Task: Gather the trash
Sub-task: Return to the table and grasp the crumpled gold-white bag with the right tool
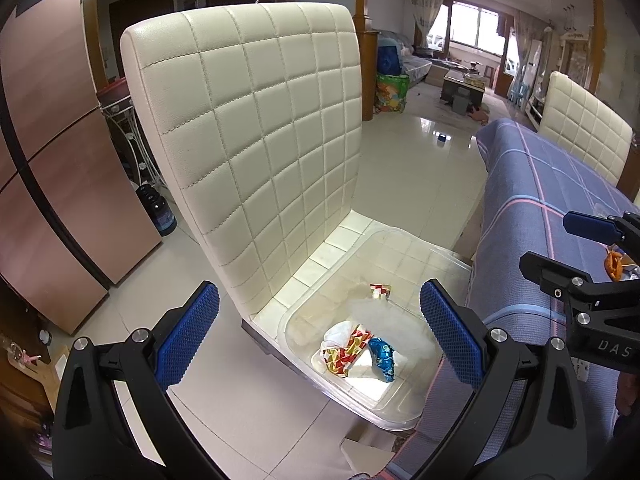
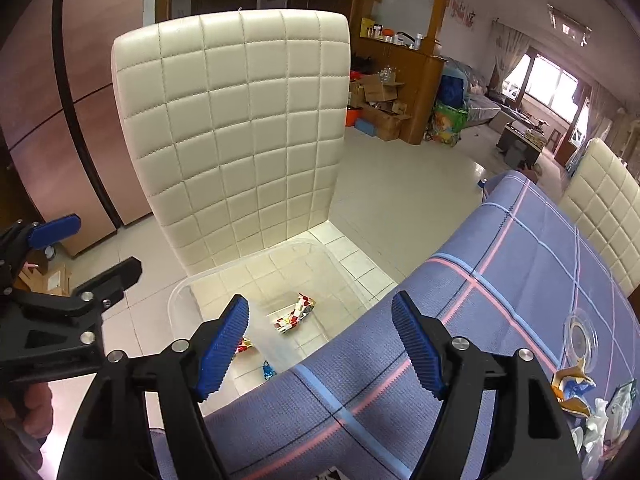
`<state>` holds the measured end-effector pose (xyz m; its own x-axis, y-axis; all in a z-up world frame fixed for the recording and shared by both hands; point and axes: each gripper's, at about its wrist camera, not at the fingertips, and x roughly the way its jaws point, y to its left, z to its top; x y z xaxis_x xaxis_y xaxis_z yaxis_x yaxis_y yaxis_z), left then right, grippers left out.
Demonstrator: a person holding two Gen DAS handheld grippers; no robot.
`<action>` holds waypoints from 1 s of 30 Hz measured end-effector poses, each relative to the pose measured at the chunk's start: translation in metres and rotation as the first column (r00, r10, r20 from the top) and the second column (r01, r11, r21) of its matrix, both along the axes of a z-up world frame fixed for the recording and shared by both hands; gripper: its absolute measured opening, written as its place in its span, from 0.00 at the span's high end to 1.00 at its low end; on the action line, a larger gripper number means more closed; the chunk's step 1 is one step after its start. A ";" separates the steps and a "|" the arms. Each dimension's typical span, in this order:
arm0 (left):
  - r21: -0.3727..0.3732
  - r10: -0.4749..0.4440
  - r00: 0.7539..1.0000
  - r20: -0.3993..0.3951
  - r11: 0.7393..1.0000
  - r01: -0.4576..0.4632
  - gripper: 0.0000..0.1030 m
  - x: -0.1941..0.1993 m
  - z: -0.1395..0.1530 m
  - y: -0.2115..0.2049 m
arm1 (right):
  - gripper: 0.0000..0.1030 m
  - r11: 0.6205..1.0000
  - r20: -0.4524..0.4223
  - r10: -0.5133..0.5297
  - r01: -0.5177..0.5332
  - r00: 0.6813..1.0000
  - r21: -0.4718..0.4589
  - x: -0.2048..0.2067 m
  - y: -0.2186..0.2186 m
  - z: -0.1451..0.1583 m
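A clear plastic bin (image 1: 404,416) sits on the seat of a cream quilted chair (image 1: 256,120), and shows in the right wrist view (image 2: 180,300) too. Inside lie a red-yellow checkered wrapper (image 1: 346,352), a blue wrapper (image 1: 382,360), white tissue (image 1: 340,330) and a second checkered wrapper (image 1: 380,290), also visible from the right (image 2: 294,314). My left gripper (image 1: 320,336) is open and empty above the bin. My right gripper (image 2: 320,348) is open and empty over the table edge. More trash (image 2: 572,390) lies on the blue plaid tablecloth (image 2: 500,280) at the right.
A clear round lid (image 2: 580,336) lies on the table near the trash. A second cream chair (image 2: 604,208) stands behind the table. A brown fridge (image 1: 52,160) stands left of the chair, with a dark bottle (image 1: 158,212) on the tiled floor.
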<state>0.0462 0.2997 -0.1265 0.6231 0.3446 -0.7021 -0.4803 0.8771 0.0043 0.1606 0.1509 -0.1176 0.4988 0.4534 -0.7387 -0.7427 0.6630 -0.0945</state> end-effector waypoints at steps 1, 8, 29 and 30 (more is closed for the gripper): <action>0.000 -0.005 1.000 0.001 1.000 0.005 0.04 0.001 0.001 -0.002 | 0.30 1.000 0.003 -0.005 0.005 1.000 0.000 -0.001 -0.003 0.001; 0.013 -0.066 0.998 0.009 0.998 0.066 0.04 0.008 0.012 -0.028 | 0.30 0.997 0.065 -0.083 0.083 0.994 0.010 -0.010 -0.041 0.017; 0.018 -0.461 0.887 -0.016 0.887 0.461 0.04 0.070 0.027 -0.232 | 0.30 0.841 0.017 -0.540 0.540 0.841 0.024 -0.004 -0.294 0.019; 0.012 -0.477 0.879 -0.020 0.879 0.477 0.04 0.072 0.025 -0.242 | 0.30 0.834 0.013 -0.552 0.551 0.834 0.022 -0.006 -0.304 0.017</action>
<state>0.1187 0.0575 -0.1012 0.7037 0.0200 -0.7103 -0.0033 0.9997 0.0248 0.1551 -0.1531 -0.1005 0.6830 0.1114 -0.7219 -0.2518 0.9636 -0.0896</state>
